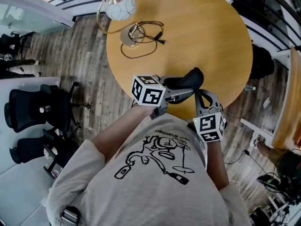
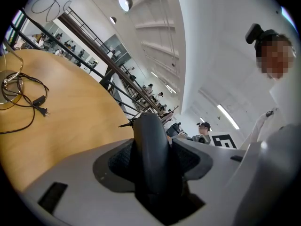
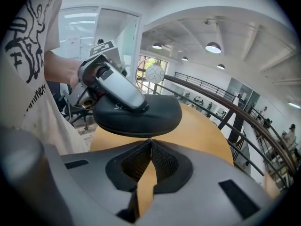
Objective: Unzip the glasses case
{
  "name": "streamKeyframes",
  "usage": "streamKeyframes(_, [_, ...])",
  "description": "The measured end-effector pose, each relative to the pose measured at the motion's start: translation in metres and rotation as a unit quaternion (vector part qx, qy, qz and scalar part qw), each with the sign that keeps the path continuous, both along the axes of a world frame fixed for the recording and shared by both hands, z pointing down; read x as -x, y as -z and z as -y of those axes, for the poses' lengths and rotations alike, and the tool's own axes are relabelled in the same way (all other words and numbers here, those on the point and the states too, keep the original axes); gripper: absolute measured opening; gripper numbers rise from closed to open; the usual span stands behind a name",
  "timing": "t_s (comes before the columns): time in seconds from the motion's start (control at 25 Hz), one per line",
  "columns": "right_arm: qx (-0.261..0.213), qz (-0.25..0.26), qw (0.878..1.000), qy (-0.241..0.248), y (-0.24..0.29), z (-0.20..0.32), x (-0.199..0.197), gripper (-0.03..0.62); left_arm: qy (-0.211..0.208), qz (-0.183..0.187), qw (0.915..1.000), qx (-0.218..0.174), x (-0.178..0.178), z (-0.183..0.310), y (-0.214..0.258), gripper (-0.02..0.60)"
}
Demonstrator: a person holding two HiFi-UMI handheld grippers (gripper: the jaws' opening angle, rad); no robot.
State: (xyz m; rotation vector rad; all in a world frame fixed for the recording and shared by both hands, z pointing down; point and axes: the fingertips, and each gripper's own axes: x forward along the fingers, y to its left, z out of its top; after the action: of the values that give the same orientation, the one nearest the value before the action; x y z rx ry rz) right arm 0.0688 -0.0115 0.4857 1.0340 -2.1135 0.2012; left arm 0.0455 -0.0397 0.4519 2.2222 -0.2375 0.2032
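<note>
Your left gripper (image 2: 153, 157) has its jaws clamped on the glasses case (image 2: 148, 134), one pad on each side of the dark shell, which stands on edge between them in the left gripper view. In the head view the glasses case (image 1: 186, 80) sits at centre frame, held over the near edge of the round wooden worktop (image 1: 202, 32), just in front of your chest.

Your right gripper (image 3: 150, 143) has its jaws together at the tips, directly against the lower seam of the case (image 3: 138, 114). Whether the zip pull lies between the tips is too small to tell.

A lamp (image 1: 117, 6) and a coiled black cable (image 1: 141, 41) rest on the worktop at upper left of the head view, well apart from the case.
</note>
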Motion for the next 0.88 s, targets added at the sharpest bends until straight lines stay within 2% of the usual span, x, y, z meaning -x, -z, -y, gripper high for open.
streamKeyframes(0.56, [-0.03, -0.065, 0.997, 0.037, 0.004, 0.016, -0.014, 0.025, -0.009, 0.002, 0.9999, 0.011, 0.007, -0.013, -0.001, 0.247])
streamKeyframes(0.88, [-0.055, -0.121, 0.988, 0.08, 0.005, 0.021, -0.013, 0.025, -0.018, 0.005, 0.9997, 0.016, 0.011, -0.02, -0.004, 0.247])
